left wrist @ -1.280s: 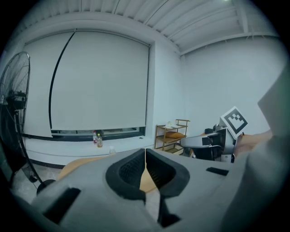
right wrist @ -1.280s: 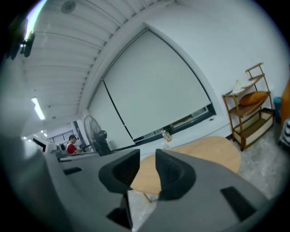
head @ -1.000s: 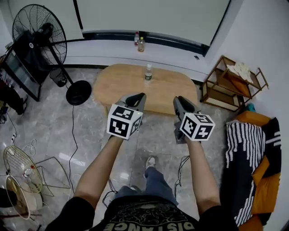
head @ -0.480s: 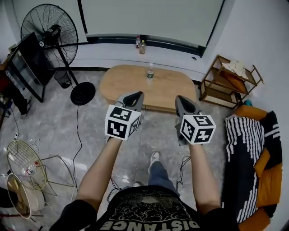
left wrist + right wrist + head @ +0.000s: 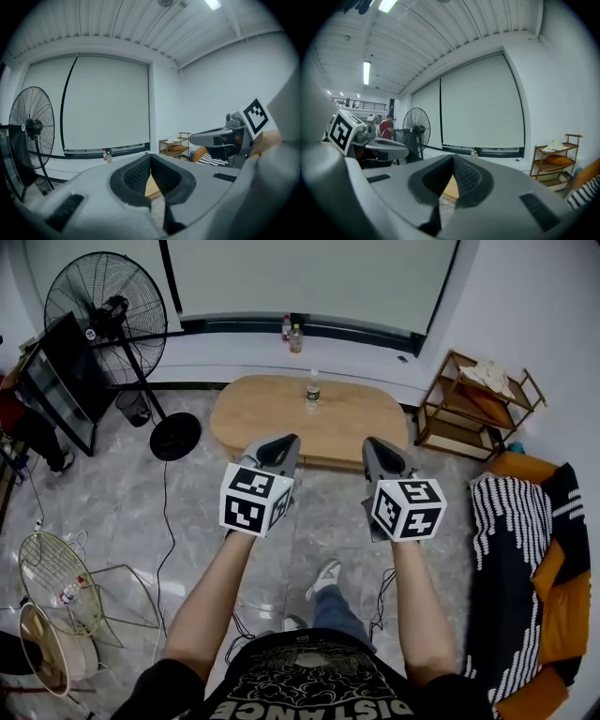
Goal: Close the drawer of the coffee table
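Both the grey left tool (image 5: 292,439) and right tool (image 5: 369,442) are pressed together, empty; the unseen rigid drawer of the oval wooden counter (image 5: 267,413) likely wants a flat front push.

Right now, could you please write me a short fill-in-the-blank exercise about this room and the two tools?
1. A single ____ stands on the coffee table.
2. The left tool and the right tool both have their jaws ____, with nothing between them.
3. In the head view, the standing fan is to the table's ____.
4. On the ledge behind the table stand ____ small bottles.
Missing words: bottle; shut; left; two.
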Tool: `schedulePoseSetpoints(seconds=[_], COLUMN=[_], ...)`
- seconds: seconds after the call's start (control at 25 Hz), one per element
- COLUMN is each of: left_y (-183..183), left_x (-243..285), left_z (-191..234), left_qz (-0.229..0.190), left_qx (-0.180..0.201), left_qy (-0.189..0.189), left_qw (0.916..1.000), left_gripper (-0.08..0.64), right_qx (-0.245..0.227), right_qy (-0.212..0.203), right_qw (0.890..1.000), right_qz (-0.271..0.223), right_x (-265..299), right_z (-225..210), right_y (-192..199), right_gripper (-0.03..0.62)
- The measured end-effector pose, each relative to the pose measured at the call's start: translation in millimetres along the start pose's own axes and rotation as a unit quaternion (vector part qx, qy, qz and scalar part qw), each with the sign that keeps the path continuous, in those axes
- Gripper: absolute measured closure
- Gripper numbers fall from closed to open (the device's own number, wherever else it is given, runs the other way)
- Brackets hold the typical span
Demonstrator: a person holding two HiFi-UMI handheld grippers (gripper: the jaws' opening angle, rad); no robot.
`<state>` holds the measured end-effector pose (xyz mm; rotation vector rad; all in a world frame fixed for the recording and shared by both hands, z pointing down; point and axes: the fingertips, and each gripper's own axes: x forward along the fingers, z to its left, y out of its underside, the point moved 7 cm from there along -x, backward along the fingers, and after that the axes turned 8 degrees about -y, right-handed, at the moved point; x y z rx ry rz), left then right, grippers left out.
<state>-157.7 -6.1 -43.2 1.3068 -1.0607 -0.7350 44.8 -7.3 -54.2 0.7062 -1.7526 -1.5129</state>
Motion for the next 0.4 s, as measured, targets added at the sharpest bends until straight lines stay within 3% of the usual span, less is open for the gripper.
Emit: schedulePoseSetpoints(seconds=[0.4], left_y=[-8.2], left_x=[11.6], left_z=[-15.7], left_qz=[-0.004], left_qx=[0.0], left_qy=[0.004], left_qw=[1.0], left_gripper=[0.555], right_qx=[-0.001], right_qy=[0.007], right_qw=[1.0], right_qz=[-0.003], right_x=[-11.6], right_z=[-17.7], right_y=[-2.9], right_gripper=[0.588])
